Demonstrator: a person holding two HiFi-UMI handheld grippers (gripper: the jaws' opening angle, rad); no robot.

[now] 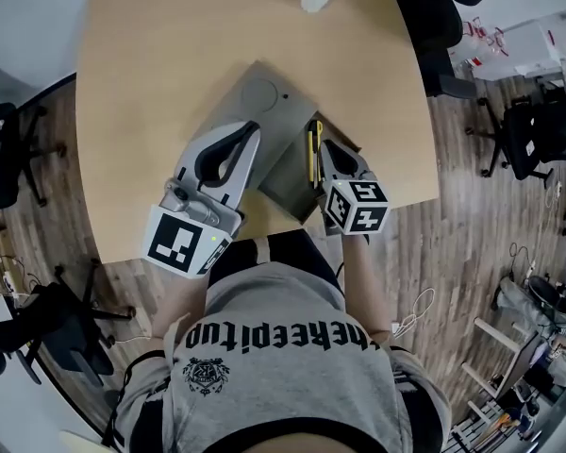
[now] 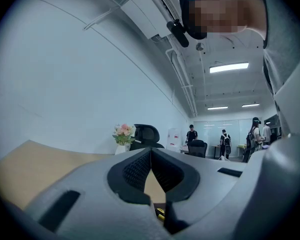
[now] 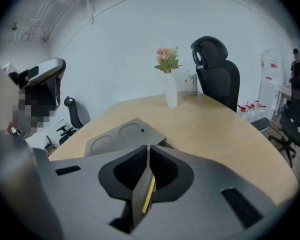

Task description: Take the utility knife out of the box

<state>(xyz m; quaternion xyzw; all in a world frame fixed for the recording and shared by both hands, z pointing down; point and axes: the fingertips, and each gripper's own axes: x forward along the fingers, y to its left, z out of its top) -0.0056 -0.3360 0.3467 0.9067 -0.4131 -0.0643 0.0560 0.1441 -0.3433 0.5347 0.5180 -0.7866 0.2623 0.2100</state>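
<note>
table (image 1: 170, 74): pale wood-look top, smooth, matt. box (image 1: 257, 100): grey, smooth, matt; card or plastic not resolved. utility knife (image 1: 314, 151): yellow strip on grey. right gripper (image 3: 148, 148): matt grey plastic shell, pads (image 3: 132, 170) black, finely ribbed. floor (image 1: 472, 225): wood-look planks.

Flower vase (image 3: 170, 90) on table (image 3: 230, 131); office chair (image 3: 217, 76) behind

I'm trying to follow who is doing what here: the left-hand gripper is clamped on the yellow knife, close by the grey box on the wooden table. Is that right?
Not quite. It is the right gripper, not the left one, that is clamped on the knife, as the right gripper view shows. The rest holds: the knife is close by the grey box on the wooden table.
</note>
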